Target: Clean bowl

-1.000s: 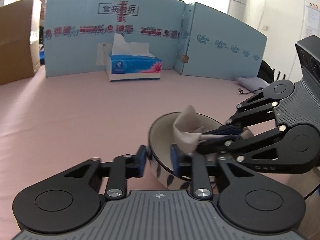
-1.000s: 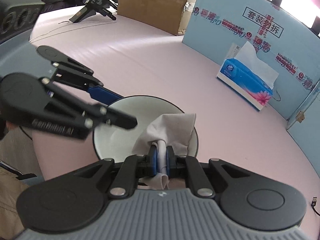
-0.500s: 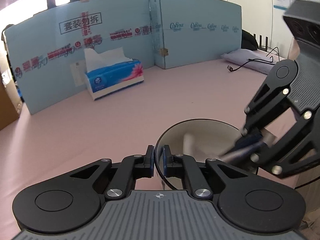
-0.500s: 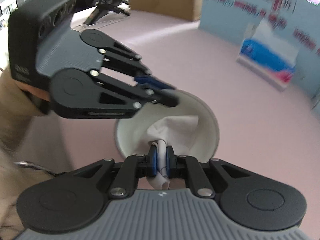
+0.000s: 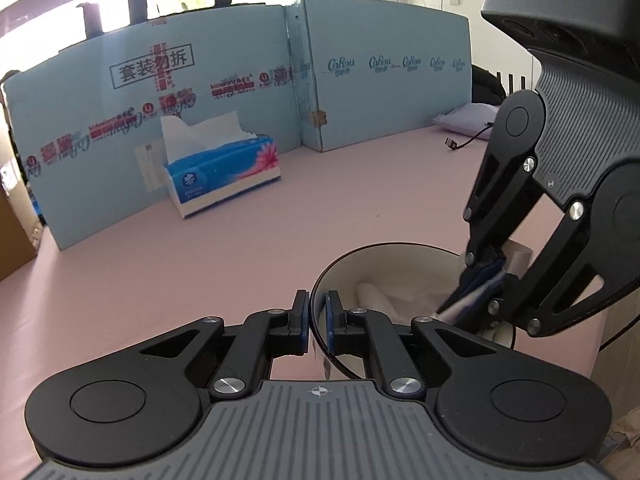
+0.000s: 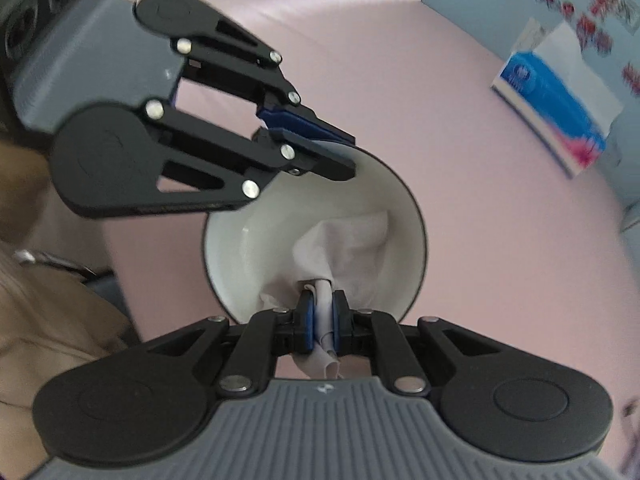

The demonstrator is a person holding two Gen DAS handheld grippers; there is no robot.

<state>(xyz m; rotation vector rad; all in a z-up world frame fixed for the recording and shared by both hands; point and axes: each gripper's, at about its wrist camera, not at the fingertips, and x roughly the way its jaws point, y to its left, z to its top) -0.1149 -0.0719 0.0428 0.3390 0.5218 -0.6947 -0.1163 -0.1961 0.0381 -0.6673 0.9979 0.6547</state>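
1. Bowl (image 6: 280, 220) sits tipped at the near edge of the pink worktop (image 5: 200, 240); left claw (image 5: 318, 318) is clamped on its rim at 9 o'clock.
2. Right claw (image 6: 323, 316) is closed tight on a white cloth (image 6: 344, 240), pressed inside the bowl at 6 o'clock.
3. Step in hand: wiping the interior.
4. Next move likely calls for sweeping the cloth round the wall while the left grip steadies the rim.

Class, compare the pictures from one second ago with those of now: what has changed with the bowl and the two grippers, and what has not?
The left gripper, open around the bowl rim a second ago, has shut on it and tipped the bowl up. The right gripper stays clamped on the cloth, pushed deeper inside. The tissue box has not moved.
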